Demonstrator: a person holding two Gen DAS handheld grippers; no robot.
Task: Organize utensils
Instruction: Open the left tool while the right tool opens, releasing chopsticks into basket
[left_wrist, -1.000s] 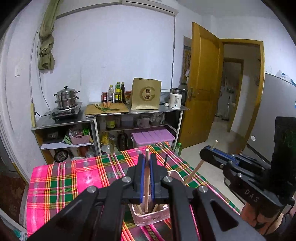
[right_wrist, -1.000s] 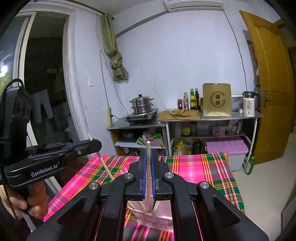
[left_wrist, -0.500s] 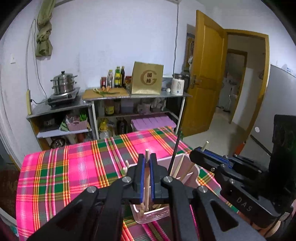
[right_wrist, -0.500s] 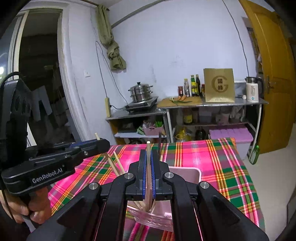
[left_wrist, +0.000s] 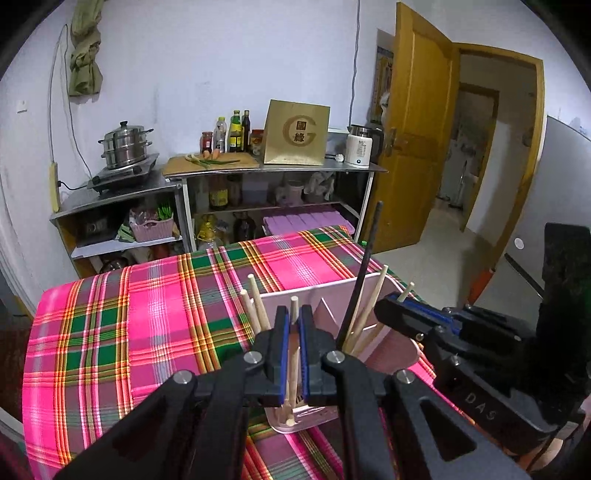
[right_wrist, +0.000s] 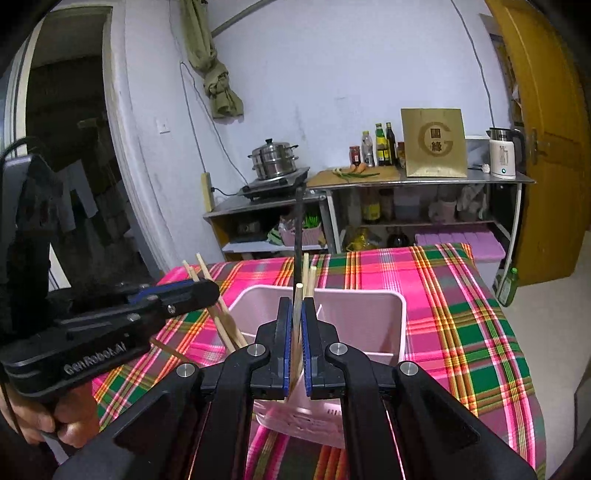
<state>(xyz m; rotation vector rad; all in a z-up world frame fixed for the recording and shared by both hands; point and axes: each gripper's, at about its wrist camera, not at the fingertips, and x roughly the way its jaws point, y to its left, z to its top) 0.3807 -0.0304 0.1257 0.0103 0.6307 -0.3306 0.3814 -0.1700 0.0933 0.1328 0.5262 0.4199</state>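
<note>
Item: pink utensil holder (right_wrist: 369, 321), standing on the plaid tablecloth (left_wrist: 147, 314), already keeping several chopsticks. Left gripper (left_wrist: 291, 354) is pinching one wooden chopstick (left_wrist: 293, 365) tightly; right gripper (right_wrist: 295, 354) is clamping another chopstick (right_wrist: 297, 314) likewise (both tips hanging over the holder). Advice: be lowering each stick upright inside the compartment before releasing, avoiding the neighbouring black chopstick (left_wrist: 364, 273).
</note>
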